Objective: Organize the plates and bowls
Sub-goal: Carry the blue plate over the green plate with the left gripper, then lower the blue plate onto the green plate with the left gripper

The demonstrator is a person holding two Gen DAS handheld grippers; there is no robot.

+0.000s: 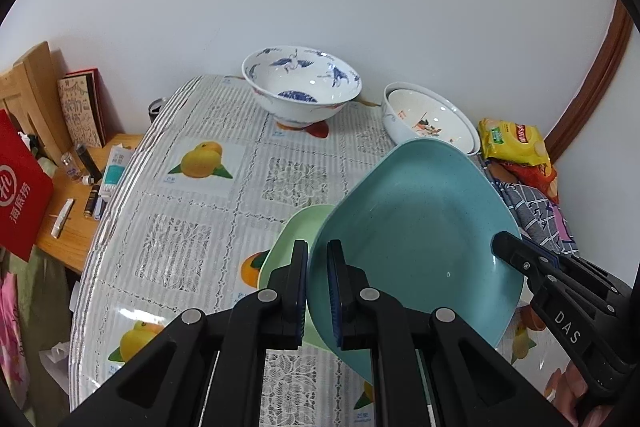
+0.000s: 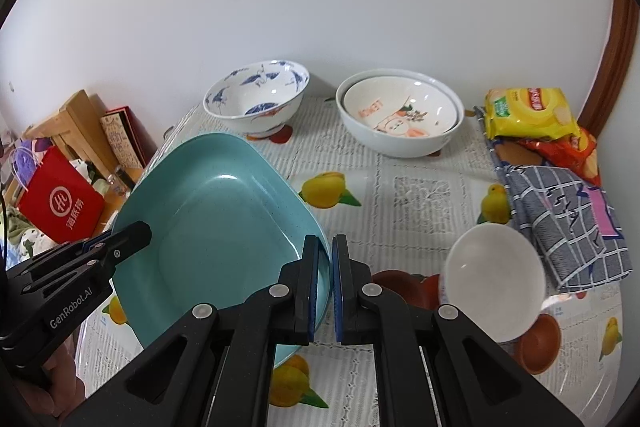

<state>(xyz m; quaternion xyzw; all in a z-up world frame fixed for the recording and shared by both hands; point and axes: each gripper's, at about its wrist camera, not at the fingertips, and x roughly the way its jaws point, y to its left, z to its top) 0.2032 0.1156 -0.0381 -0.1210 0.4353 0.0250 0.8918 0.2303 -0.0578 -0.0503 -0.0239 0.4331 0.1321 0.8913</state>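
A plain white wall backs a bench [image 2: 420, 195] covered with a glossy, fruit-printed cloth that looks slick under anything set on it. The largest piece in play is the teal plate [image 1: 416, 227], squarish with rounded corners and a raised rim, held tilted above the bench between the two tools: the left tongs [image 1: 318, 291] are clamped on its near-left rim and the right tongs [image 2: 325, 291] are clamped on its opposite rim, each pair of pads closed onto the thin edge. It looks like glazed ceramic, so I judge it stiff, fairly heavy, smooth enough to slide in a narrow pinch, and liable to chip if it drops; the two-sided hold on the rim seems the sensible place to take it. Directly beneath it lies a pale green plate [image 1: 294, 239] of similar shape, flat on the bench, probably the stacking spot. At the back stands a blue crane bowl [image 1: 302, 83] on a tall foot, and beside it a white bowl [image 2: 400, 131] with a smaller printed dish [image 2: 400, 109] nested inside; both look brittle and are best taken by the rim. Nearer the right side, a small white bowl [image 2: 494, 275] sits tilted on a brown dish [image 2: 538, 345], light but easily tipped. A checked cloth [image 2: 568, 227] and snack packets [image 2: 528, 113] lie at the far right edge.
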